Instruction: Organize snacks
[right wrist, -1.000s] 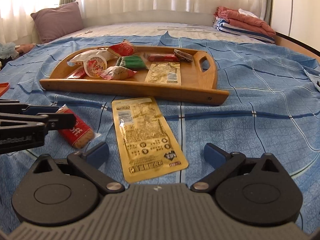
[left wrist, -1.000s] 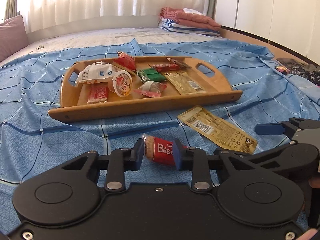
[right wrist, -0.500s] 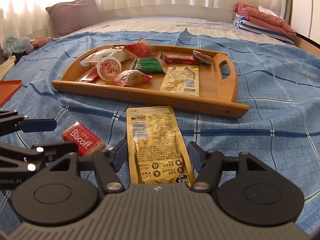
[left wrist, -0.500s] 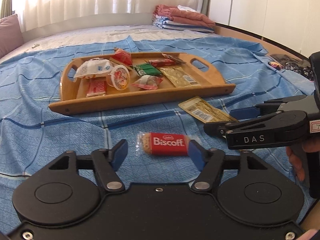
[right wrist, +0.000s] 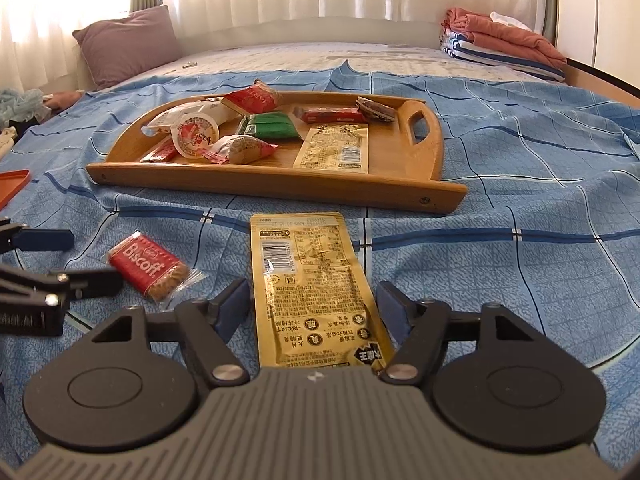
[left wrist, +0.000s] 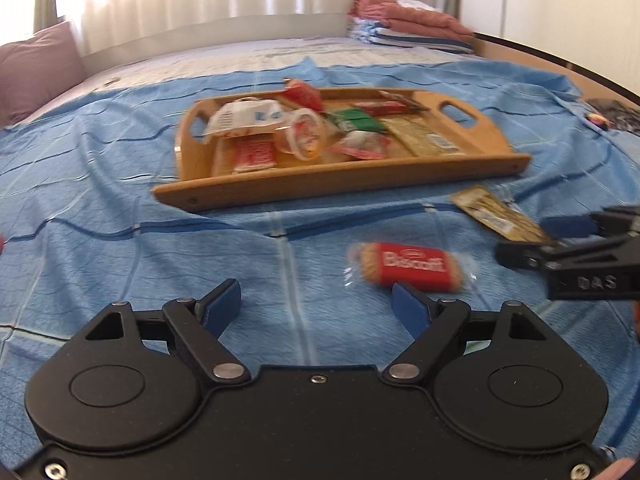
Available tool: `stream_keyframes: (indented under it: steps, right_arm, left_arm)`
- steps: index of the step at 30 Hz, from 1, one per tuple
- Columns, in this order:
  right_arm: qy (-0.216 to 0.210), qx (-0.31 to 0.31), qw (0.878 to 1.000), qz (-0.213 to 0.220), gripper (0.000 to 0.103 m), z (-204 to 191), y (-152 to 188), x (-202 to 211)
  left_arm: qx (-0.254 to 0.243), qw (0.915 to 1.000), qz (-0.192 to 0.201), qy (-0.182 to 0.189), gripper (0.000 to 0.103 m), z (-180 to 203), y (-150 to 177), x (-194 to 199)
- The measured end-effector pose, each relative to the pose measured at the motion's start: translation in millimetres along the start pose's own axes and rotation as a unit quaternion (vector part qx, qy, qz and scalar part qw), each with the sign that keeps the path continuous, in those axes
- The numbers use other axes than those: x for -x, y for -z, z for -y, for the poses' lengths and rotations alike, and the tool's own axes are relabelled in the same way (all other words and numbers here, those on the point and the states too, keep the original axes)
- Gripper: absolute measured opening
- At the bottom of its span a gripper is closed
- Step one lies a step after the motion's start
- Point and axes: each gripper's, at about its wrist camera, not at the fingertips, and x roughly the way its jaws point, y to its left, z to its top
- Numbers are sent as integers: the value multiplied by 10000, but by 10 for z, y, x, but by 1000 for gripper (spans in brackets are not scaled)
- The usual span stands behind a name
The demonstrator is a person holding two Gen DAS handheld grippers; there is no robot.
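Observation:
A wooden tray [left wrist: 344, 184] [right wrist: 256, 182] holding several snack packets sits on the blue sheet. A red Biscoff biscuit packet [left wrist: 412, 266] [right wrist: 146, 266] lies on the sheet in front of the tray. My left gripper [left wrist: 318, 300] is open and empty, with the biscuit just beyond its right finger. A long gold snack packet [right wrist: 316, 288] [left wrist: 496, 214] lies flat to the right of the biscuit. My right gripper [right wrist: 314, 306] is open, its fingers on either side of the gold packet's near end. It also shows in the left wrist view [left wrist: 568, 240].
A bed with a blue checked sheet [right wrist: 520, 184] bears everything. A purple pillow [right wrist: 124, 44] lies at the back left, folded clothes [right wrist: 504, 40] at the back right. An orange lid [right wrist: 12, 184] sits at the left edge.
My left gripper let go of the Biscoff packet, opened wide and shifted left. My right gripper moved forward and narrowed around the gold packet.

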Motion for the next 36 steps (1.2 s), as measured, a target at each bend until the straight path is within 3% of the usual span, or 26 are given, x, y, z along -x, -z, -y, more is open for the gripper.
stream_keyframes:
  steps: [7,14,18,19,20,23,27,32,33,34,36]
  right_arm:
    - [-11,-14,10000,45,80,-1,24,5]
    - [7,9,10000,66,79,-11,31,11]
    - [-13,-17,10000,80,79,-6,32,15]
    - [-29,-37,10000,79,78,-2,27,27]
    - [-72,-75,9999,78,68,5,24,47]
    - [-117,-81,9999,82,66,12,52,125]
    - [96,-99,9996,236,65,21,146,270]
    - [623,-173,9972,373,65,118,260,399]
    - [642,-262,9969,368,65,158,277,412]
    - [627,-365,9967,369,65,195,287,424]
    - [609,-514,9961,387,65,241,299,436]
  left_arm:
    - [20,9998,-13,-207,86,10,-153,-221]
    - [581,9969,-103,-521,85,-44,-300,-299]
    - [819,9965,-83,-161,85,-35,-295,-107]
    - [868,9962,-37,-52,85,-17,-296,-55]
    - [899,9959,9,57,85,11,-303,-13]
    - [711,9970,121,273,85,159,-329,1]
    - [431,9989,-24,192,86,396,-343,-166]
    - [876,9958,-179,173,86,522,-382,-353]
    - [873,9960,-150,99,78,540,-382,-394]
    - [813,9966,-130,33,62,567,-383,-420]
    - [650,9978,-105,-75,54,626,-370,-454]
